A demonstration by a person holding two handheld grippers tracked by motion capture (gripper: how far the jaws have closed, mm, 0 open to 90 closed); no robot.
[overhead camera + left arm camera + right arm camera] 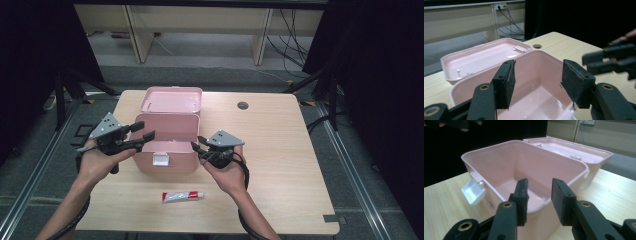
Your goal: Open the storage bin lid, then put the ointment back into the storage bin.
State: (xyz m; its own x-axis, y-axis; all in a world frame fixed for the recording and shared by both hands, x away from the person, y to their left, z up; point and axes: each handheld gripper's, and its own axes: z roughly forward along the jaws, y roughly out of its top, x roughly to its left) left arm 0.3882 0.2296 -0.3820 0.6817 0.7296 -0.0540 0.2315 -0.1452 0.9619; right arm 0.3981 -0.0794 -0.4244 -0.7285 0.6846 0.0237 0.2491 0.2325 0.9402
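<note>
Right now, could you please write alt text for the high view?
A pink box stands open on a wooden table, flanked by the left gripper and right gripper, both open. A small tube lies nearer the person.

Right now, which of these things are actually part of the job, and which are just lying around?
In the job:
- pink box, open and empty
- its lid, folded back
- left gripper and right gripper, both open beside the box

Perhaps just lying about:
- tube on the table, untouched
</note>
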